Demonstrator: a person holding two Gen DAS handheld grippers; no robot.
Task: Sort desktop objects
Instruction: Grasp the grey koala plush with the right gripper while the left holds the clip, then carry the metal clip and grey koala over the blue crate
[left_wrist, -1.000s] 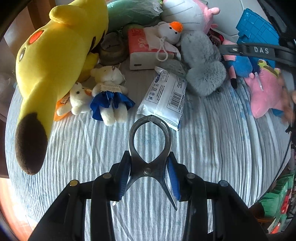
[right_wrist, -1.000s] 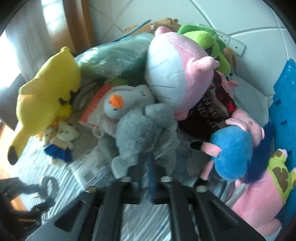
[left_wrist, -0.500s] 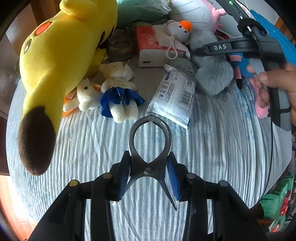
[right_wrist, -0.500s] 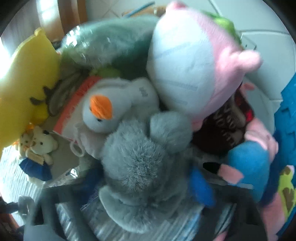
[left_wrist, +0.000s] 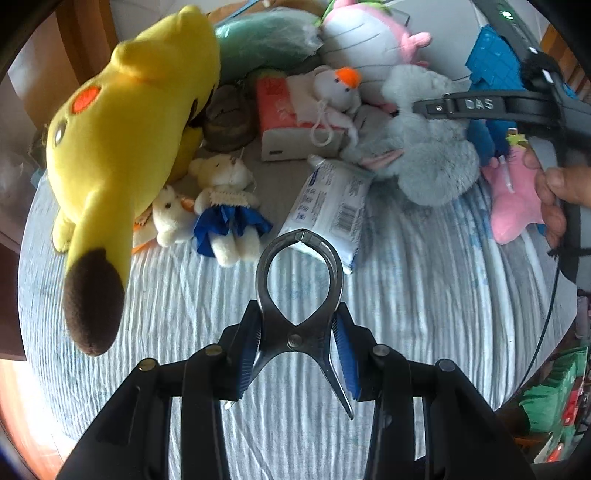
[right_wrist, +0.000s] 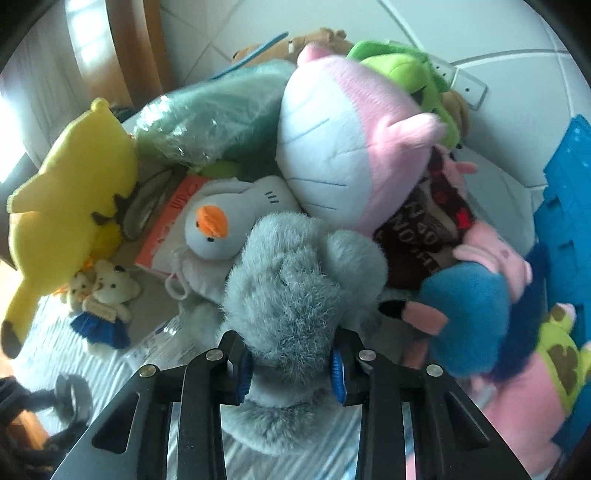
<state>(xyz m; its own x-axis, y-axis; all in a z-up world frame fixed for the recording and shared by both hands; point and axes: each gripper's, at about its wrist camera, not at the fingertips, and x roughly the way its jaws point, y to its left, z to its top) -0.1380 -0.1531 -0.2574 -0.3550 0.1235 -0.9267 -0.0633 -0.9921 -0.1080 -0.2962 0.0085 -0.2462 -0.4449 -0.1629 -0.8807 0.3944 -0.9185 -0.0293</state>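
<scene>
Grey fluffy fur fills the space between the fingers of the right gripper (right_wrist: 291, 363): its jaws are closing on the grey plush toy (right_wrist: 295, 295), and the blue pads already press into the pile on both sides. That toy lies at the near edge of a heap of soft toys on the table, whose white-and-blue striped cloth (left_wrist: 424, 295) is bare in front of the heap. From the left wrist view the same grey plush toy (left_wrist: 432, 162) sits at the right of the heap, with the right gripper's black finger (left_wrist: 476, 105) reaching over it and a person's hand (left_wrist: 554, 199) on the handle.

The left gripper (left_wrist: 301, 354) hangs over the bare cloth, pinched on a metal spring clamp (left_wrist: 299, 295) by its handles; the clamp's looped jaws point forward and meet at the tip, just in front of a white wet-wipes pack (left_wrist: 328, 206).

Around the grey toy:
- a small white duck plush (right_wrist: 218, 225) with an orange beak, touching its left side and lying on a red-and-white tissue pack (right_wrist: 166, 229);
- a large pink-and-white plush (right_wrist: 351, 147) behind it;
- a blue-and-pink plush (right_wrist: 469, 306) to its right;
- a big yellow plush (left_wrist: 122, 129) at the left, head toward the back;
- a small cream teddy bear in a blue skirt (left_wrist: 229, 206) just beside the yellow plush, near the wipes.

A blue plastic crate (right_wrist: 569, 206) stands at the far right.
</scene>
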